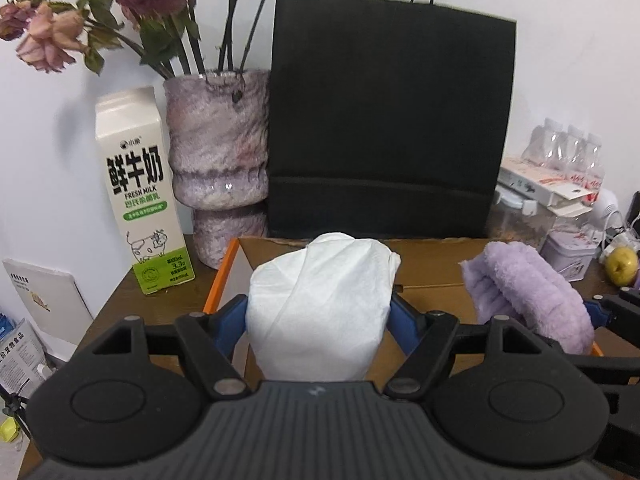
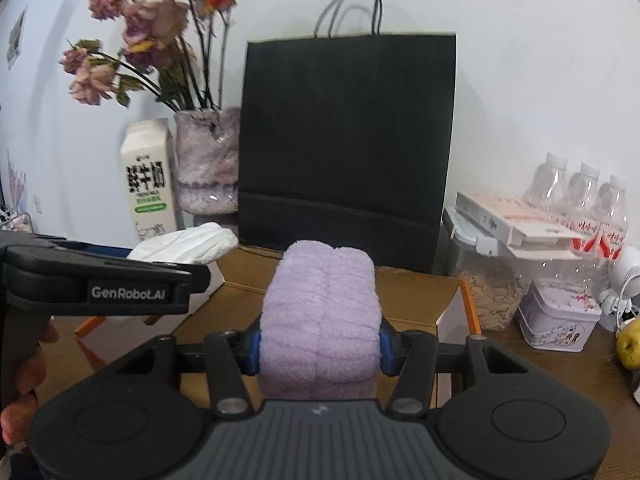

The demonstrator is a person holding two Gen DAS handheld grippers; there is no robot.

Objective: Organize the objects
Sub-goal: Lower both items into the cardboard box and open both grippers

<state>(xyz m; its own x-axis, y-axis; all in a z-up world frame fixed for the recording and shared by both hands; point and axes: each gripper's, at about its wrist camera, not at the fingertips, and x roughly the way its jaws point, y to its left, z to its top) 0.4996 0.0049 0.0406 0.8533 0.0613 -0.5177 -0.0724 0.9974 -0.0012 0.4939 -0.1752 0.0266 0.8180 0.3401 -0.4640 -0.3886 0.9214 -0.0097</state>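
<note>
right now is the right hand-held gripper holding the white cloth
No, the right hand-held gripper is shut on the purple towel, while the white cloth sits in the left hand-held gripper.

**Background clutter on your table**

You've got a black bag standing against the wall, a furry purple vase of wilted roses just left of it, then a milk carton. Off to your right: water bottles, a clear tub, a tin and a yellow-green fruit.
</note>
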